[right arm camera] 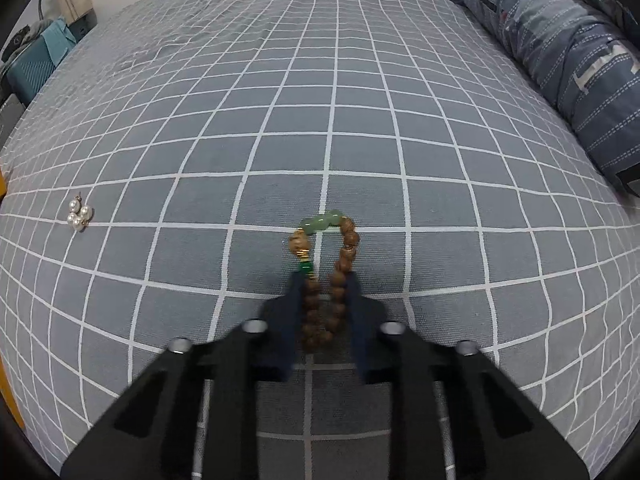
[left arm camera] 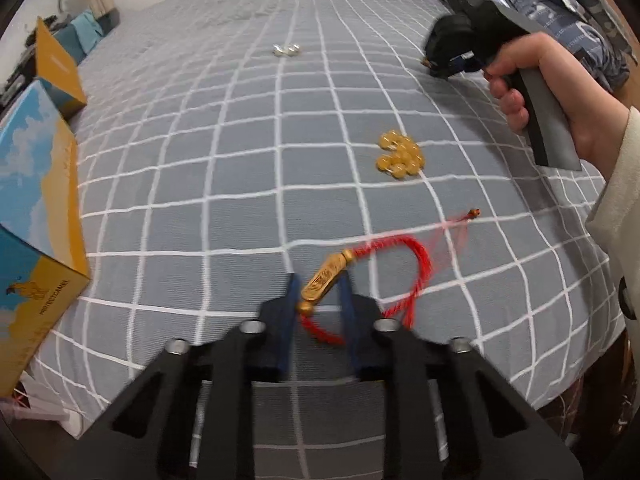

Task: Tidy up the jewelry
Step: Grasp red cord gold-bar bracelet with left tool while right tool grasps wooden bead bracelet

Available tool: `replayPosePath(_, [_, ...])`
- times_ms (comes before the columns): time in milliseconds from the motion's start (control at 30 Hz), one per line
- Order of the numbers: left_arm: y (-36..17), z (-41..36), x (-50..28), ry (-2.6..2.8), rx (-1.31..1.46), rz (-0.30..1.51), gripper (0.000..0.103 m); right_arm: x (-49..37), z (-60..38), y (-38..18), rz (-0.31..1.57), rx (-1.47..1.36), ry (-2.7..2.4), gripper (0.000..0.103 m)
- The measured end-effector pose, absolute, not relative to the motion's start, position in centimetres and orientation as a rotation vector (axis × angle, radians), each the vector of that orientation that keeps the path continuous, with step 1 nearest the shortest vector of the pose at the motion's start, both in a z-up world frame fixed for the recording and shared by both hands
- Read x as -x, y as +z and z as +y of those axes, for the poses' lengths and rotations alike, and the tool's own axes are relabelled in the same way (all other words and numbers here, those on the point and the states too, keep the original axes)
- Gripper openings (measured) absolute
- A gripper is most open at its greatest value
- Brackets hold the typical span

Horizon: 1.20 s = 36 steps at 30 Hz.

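Observation:
A red cord bracelet [left arm camera: 424,264] with a gold charm [left arm camera: 324,280] lies on the grey checked bedsheet [left arm camera: 240,140]. My left gripper [left arm camera: 319,282] is shut on it, with the charm pinched between the blue pads. In the right wrist view, a brown bead bracelet [right arm camera: 346,252] with pale green stones [right arm camera: 322,220] sits between the fingers of my right gripper [right arm camera: 325,280], which is shut on its beaded strands. A hand [left arm camera: 532,80] holds that gripper's black body [left arm camera: 464,40] at the upper right of the left wrist view. A yellow bead bracelet [left arm camera: 400,154] and pearl earrings [left arm camera: 286,50] lie loose.
Two blue-and-yellow cardboard boxes [left arm camera: 36,200] [left arm camera: 56,68] stand at the bed's left edge. A folded blue patterned quilt [right arm camera: 560,60] lies along the right side. The pearl earrings [right arm camera: 79,214] sit far left in the right wrist view. A cream sleeve [left arm camera: 612,208] is at the right.

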<state>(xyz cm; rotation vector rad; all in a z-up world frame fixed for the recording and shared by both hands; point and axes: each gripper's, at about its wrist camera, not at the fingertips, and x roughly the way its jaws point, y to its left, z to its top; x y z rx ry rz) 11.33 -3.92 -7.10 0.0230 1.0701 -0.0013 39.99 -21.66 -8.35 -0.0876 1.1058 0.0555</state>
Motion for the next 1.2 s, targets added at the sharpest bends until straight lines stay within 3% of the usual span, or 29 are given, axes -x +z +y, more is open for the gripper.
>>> replayPosePath(633, [-5.5,-3.4,-10.6,-0.028,0.021,0.991,0.008,-38.4,-22.5,-7.0,1.041,0.078,0.057,0.007])
replayPosePath(1200, [-0.4,-1.7,-9.7,-0.019,0.083,0.872,0.008,-36.2,-22.5,-3.3,0.969,0.064,0.042,0.007])
